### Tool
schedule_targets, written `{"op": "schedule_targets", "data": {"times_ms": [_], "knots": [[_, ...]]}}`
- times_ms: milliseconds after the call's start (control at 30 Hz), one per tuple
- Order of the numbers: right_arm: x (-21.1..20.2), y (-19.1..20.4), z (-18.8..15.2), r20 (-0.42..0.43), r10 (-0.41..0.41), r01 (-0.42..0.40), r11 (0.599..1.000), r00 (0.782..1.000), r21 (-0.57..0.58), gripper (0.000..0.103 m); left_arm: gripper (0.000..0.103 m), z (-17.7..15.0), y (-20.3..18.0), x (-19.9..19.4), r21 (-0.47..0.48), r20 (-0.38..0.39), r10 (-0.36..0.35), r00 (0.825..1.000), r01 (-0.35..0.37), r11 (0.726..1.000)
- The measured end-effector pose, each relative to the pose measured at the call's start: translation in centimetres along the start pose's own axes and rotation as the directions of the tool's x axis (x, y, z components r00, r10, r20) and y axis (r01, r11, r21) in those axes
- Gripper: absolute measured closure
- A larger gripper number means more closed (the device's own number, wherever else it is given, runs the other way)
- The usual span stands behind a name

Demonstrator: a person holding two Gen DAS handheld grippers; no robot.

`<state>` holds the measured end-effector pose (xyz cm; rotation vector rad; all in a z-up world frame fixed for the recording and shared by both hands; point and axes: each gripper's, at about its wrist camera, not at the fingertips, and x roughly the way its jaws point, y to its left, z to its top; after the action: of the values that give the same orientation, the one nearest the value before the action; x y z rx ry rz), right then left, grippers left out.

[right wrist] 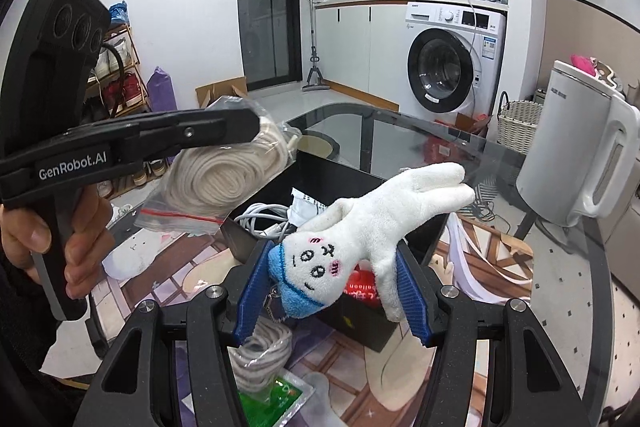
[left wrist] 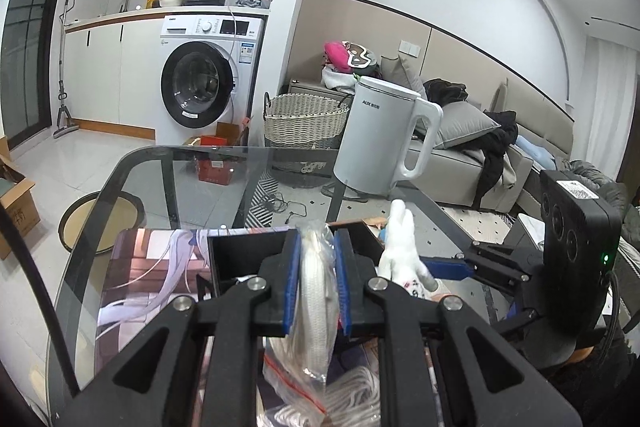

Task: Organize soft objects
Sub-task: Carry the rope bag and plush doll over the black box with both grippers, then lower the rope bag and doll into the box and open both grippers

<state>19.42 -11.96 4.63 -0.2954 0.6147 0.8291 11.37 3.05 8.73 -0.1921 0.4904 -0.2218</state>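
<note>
My left gripper [left wrist: 318,283] is shut on a clear zip bag of coiled cream rope [left wrist: 316,291] and holds it above the black box [left wrist: 248,255]. The same bag [right wrist: 224,175] shows in the right wrist view, hanging from the left gripper [right wrist: 256,125]. My right gripper [right wrist: 332,291] is shut on a white plush rabbit with a blue collar [right wrist: 360,239], held over the black box [right wrist: 328,179]. The rabbit [left wrist: 400,247] also shows in the left wrist view, right of the bag. The box holds white cables [right wrist: 264,219].
A white electric kettle [left wrist: 380,135] stands on the glass table [left wrist: 160,187]. A printed mat [right wrist: 480,287] covers the table under the box. Another rope bundle [right wrist: 260,359] and a green packet [right wrist: 276,399] lie near me. A wicker basket [left wrist: 304,119] stands on the floor.
</note>
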Motion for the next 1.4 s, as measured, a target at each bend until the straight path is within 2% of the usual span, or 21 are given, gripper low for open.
{"op": "schedule_targets", "data": {"times_ms": [433,533,700,933,1100,1133,1167,1233,1333,1400], "knots": [[3.7,-0.5,1.3,-0.048,0.020,-0.020,1.000,0.999,-0.002,0.042,0.089,0.9,0.6,2.7,-0.020,-0.003,-0.025,1.000,0.025,0.999],[4.4,-0.7,1.3,-0.064,0.004,-0.004,1.000,0.998,0.002,0.042,0.089,1.2,0.7,3.2,-0.032,-0.005,-0.032,0.999,0.032,0.999],[4.3,-1.0,1.1,-0.065,0.019,-0.018,1.000,0.998,0.004,0.024,0.089,1.5,0.5,4.0,-0.030,-0.012,-0.046,0.999,0.046,0.999],[3.4,-1.9,1.0,-0.042,-0.006,0.007,1.000,0.999,0.017,0.023,0.089,1.7,0.3,5.5,-0.029,-0.020,-0.031,0.999,0.031,0.999],[2.7,-2.6,0.5,-0.033,-0.018,0.019,0.999,0.999,0.032,0.023,0.086,0.4,-0.3,7.4,0.017,-0.121,-0.017,0.993,0.019,1.000],[2.6,-2.7,0.4,-0.033,-0.017,0.019,0.999,0.999,0.035,0.023,0.080,0.0,-0.3,7.2,0.017,-0.122,-0.017,0.992,0.019,1.000],[2.6,-2.8,0.3,-0.032,-0.020,0.021,0.999,0.999,0.036,0.023,0.067,-0.2,-0.3,7.0,0.014,-0.122,-0.014,0.992,0.016,1.000],[2.3,-2.9,0.0,-0.029,-0.030,0.031,0.999,0.999,0.033,0.023,0.049,-0.5,-0.1,6.6,0.000,-0.125,-0.008,0.992,0.008,1.000],[2.1,-3.1,-0.2,-0.016,-0.065,0.065,0.997,0.998,0.041,0.023,0.049,-1.1,0.4,6.2,-0.003,-0.135,0.011,0.991,-0.011,1.000],[2.1,-3.6,-0.2,-0.015,-0.089,0.090,0.994,0.996,0.061,0.023,0.045,-1.5,0.7,6.1,-0.003,-0.138,0.031,0.990,-0.032,0.999]]}}
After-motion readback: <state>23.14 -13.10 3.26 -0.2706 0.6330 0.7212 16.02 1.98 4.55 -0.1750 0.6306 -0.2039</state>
